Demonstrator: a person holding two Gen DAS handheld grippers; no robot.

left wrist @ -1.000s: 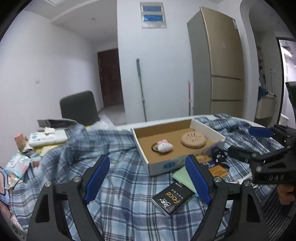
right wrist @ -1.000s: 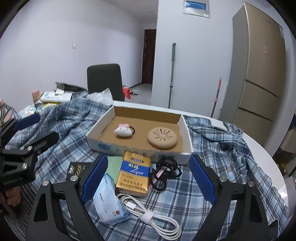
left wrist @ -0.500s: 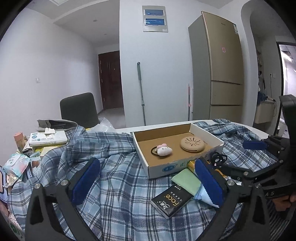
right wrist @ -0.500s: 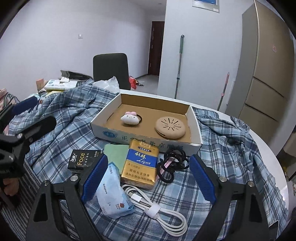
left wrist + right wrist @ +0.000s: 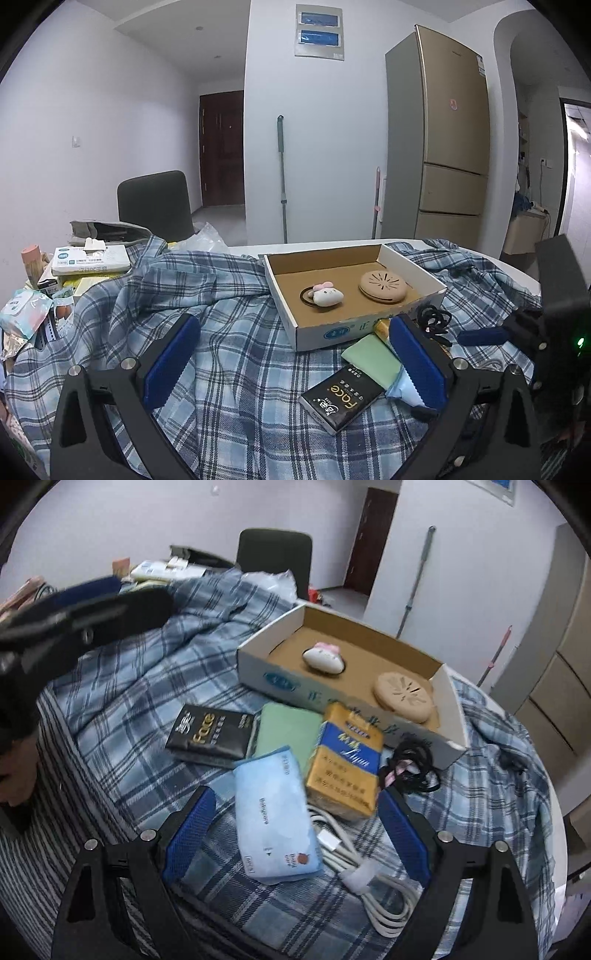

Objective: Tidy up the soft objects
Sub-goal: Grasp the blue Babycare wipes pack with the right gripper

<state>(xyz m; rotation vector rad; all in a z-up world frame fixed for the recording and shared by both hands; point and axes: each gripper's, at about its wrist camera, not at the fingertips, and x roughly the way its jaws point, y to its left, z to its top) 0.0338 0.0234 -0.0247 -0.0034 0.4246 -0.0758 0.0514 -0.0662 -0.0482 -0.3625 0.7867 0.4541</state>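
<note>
Hovering over plaid cloth (image 5: pixel 122 716) w/ both grippers spread wide, gripping nothing. Right gripper (image 5: pixel 295 834) hanging just above light-blue tissue pack (image 5: pixel 275 823), pack lying between its blue pads (image 5: pixel 188 836), not touching. Left gripper (image 5: pixel 291 362) sitting over bare cloth, black Face pack (image 5: pixel 341 398) near its right finger. Lying flat beside tissue pack: green pouch (image 5: pixel 288 731), yellow-blue Liqun pack (image 5: pixel 345 760) overlapping it, white cable coil (image 5: pixel 365 878) to the right, black cord bundle (image 5: pixel 410 764) against cardboard tray (image 5: pixel 280 679). Resting inside tray: white plush w/ pink bow (image 5: pixel 323 657) on left, tan round puff (image 5: pixel 402 698) on right, well apart. Left gripper showing blurred at upper left in right wrist view.
</note>
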